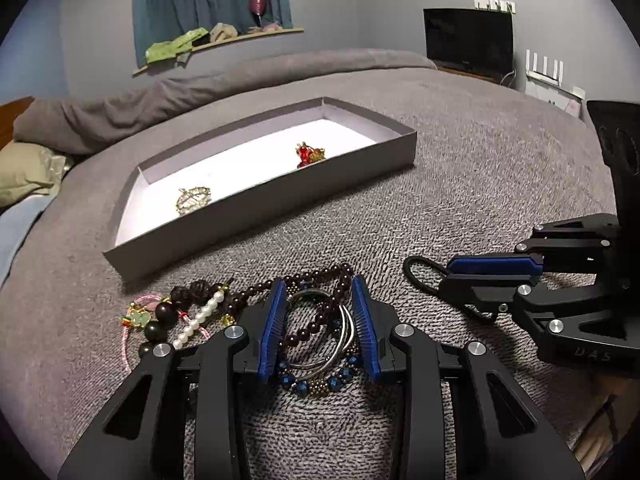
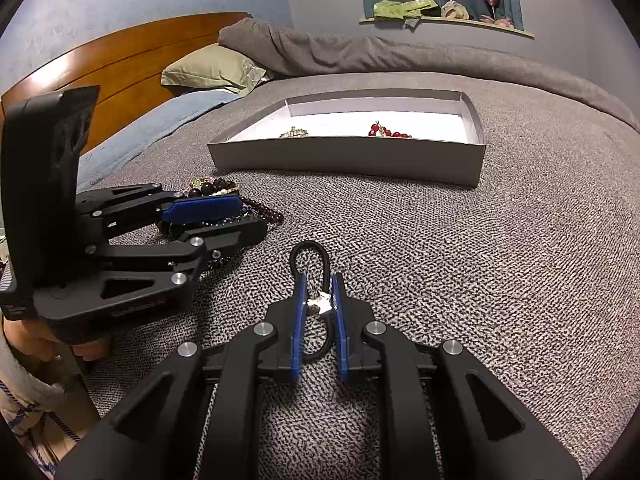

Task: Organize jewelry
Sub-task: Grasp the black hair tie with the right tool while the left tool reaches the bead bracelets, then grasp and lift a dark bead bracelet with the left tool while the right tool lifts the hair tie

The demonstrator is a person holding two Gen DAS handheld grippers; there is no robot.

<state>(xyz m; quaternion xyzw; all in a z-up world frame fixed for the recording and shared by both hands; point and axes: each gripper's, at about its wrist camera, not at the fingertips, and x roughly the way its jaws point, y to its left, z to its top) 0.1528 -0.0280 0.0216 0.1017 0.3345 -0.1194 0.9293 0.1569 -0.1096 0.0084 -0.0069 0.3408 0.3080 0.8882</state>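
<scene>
On the grey bed cover lies a pile of bracelets: silver bangles point(image 1: 320, 360), a dark red bead string point(image 1: 260, 288), a blue bead string point(image 1: 320, 384), pearls point(image 1: 200, 318) and big dark wooden beads point(image 1: 160, 320). My left gripper point(image 1: 318, 284) sits low over the pile, its blue pads against both sides of the silver bangles, with red beads between them too. To its right, my right gripper point(image 2: 319, 278) is shut on a black cord bracelet point(image 2: 306, 246) with a silver charm point(image 2: 320, 304). Further back, the grey box point(image 1: 260, 208) holds a gold piece point(image 1: 193, 200) and a red piece point(image 1: 308, 155).
A folded grey duvet point(image 2: 360, 52), a green pillow point(image 2: 212, 68) and a wooden headboard point(image 2: 132, 60) lie behind the box. A dark screen point(image 1: 468, 40) stands at the far right. A person's hand point(image 2: 24, 340) holds the left gripper's handle.
</scene>
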